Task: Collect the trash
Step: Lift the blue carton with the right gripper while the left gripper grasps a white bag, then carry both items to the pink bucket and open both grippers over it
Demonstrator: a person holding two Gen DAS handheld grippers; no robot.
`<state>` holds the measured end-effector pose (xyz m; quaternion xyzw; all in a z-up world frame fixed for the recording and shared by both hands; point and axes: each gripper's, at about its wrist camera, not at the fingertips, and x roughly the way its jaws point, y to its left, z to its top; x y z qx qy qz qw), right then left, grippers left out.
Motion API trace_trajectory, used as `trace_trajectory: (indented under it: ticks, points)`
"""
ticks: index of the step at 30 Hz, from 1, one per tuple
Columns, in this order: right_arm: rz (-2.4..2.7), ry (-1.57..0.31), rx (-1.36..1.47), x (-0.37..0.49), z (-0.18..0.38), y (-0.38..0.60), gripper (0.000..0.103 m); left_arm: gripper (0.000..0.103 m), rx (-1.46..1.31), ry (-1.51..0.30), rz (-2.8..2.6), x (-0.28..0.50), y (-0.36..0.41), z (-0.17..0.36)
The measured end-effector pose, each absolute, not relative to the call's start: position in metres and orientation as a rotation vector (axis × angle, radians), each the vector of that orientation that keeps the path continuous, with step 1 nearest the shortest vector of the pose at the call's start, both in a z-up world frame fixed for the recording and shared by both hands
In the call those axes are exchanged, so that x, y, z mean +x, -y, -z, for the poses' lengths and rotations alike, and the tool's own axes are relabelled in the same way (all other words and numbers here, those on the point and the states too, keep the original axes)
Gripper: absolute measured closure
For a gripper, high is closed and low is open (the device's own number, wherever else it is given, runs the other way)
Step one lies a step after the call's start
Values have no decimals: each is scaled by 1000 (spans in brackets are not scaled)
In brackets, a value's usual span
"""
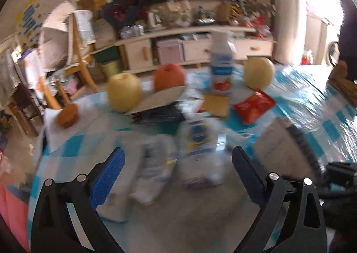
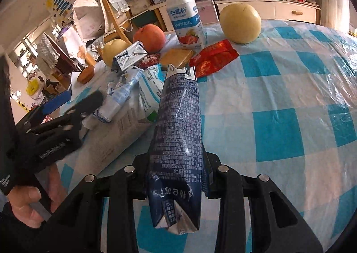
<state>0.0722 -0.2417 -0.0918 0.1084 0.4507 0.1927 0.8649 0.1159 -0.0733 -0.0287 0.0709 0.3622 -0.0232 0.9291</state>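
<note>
My right gripper (image 2: 176,177) is shut on a flattened dark blue carton (image 2: 178,132), held up above the checked tablecloth (image 2: 279,132). My left gripper (image 1: 178,159) is open, its blue pads either side of two crumpled white-and-blue wrappers (image 1: 196,152) lying on the cloth; the view is blurred. These wrappers show in the right wrist view (image 2: 125,94), beside another squashed carton (image 2: 128,55). A red snack packet (image 2: 212,57) and a tan square piece (image 2: 176,56) lie further back. The left gripper (image 2: 71,107) shows at the left of the right wrist view.
A white yogurt bottle (image 2: 185,18) stands at the back with two yellow pears (image 2: 241,23), a red apple (image 2: 149,37) and a small brown cake (image 2: 86,74) on white paper. Chairs and a cluttered sideboard (image 1: 200,47) lie beyond the table edge.
</note>
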Motion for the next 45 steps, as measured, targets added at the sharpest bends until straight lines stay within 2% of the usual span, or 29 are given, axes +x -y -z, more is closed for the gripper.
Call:
trace_trajectory:
  ticks: [3,4,5,6,7,9,10,20,26,36,45]
  points:
    - [-412,-946,229,73,93,242,68,9,110,-809,61,138,89,40]
    - [-415,-946,226,73,93,242,68,12,94,-829,68,142,90,44]
    - [-418,-947,223,74,93,242,67,34,83,-845,72,145,91,48]
    - [-423,-952,219,75,94,241,66,45,81,-871,61,150,92,55]
    - [-427,-959,217,76,94,241,65,47,84,-873,50,152,93,59]
    - [-435,-964,220,78,96,240,64,69,99,-859,32,152,94,61]
    - [-437,-964,217,79,96,240,63,72,109,-850,18,151,95,60]
    - [-436,-957,184,80,94,236,65,79,95,-833,0,141,89,55]
    - [-429,-921,156,71,83,236,65,79,100,-796,-14,126,79,40]
    - [-440,-824,111,46,51,233,65,79,40,-712,-33,84,49,-11]
    - [-525,-723,25,26,9,185,65,79,-37,-612,-136,22,-34,-73]
